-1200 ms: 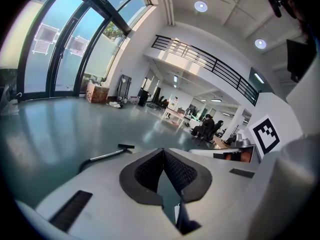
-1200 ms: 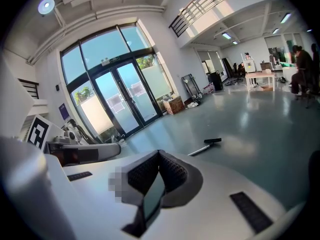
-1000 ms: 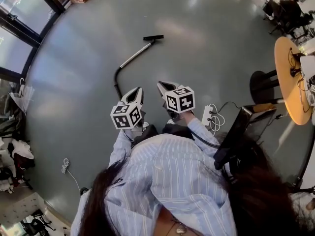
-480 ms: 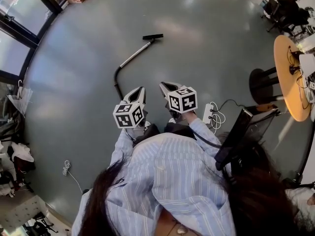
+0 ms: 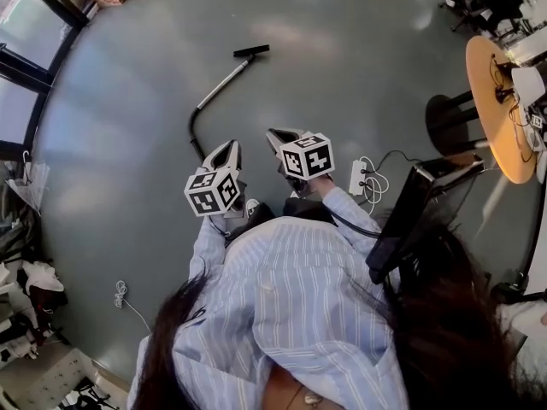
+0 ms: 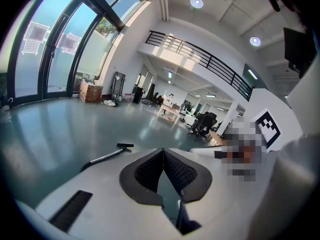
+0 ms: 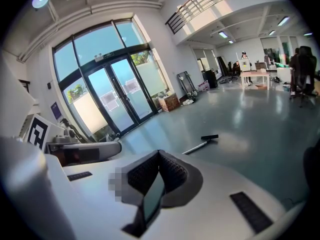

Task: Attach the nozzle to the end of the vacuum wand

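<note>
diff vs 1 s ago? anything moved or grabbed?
Nothing was grabbed or let go. The left gripper and right gripper stay shut and empty in front of the person, barely moved. The vacuum wand still lies untouched on the floor ahead, with the black nozzle at its far end. Everything slides slightly up and left in the head view together, so that looks like head motion.

Head cam sits above the person, facing steeply down past the shoulders onto left claw (image 5: 229,149), right claw (image 5: 275,135) & floor (image 5: 342,75). Each claw cam rides right behind its own jaws, looking fwd, low across the floor. All 3 views share the vacuum wand (image 5: 220,82), well ahead.
</note>
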Motion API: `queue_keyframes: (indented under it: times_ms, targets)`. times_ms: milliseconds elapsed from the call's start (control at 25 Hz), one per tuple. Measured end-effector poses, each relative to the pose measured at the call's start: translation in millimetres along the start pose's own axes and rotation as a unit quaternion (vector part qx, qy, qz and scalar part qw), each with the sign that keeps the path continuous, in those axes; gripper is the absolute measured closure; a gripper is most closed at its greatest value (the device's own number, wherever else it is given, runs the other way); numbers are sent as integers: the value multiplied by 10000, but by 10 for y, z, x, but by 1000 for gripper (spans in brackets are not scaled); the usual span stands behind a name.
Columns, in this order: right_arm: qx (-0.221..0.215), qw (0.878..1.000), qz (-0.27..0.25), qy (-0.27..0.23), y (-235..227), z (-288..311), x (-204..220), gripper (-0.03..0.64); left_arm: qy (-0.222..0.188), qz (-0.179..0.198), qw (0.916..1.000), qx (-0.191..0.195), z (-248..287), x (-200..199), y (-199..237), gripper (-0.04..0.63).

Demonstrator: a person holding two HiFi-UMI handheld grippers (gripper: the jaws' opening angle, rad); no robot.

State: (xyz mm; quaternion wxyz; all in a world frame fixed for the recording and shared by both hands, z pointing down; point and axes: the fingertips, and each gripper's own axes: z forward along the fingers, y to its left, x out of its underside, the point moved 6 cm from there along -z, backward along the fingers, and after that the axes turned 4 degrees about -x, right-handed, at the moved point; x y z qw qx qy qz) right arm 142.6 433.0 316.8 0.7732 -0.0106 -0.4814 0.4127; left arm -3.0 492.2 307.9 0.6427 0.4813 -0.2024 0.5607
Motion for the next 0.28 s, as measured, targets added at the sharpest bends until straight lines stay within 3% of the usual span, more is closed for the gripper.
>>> queue_keyframes:
  times_ms: [280]
  targets:
    - [-24, 10000, 27, 36, 4, 91, 12, 611, 28, -94, 10000, -18, 27, 16, 95, 589]
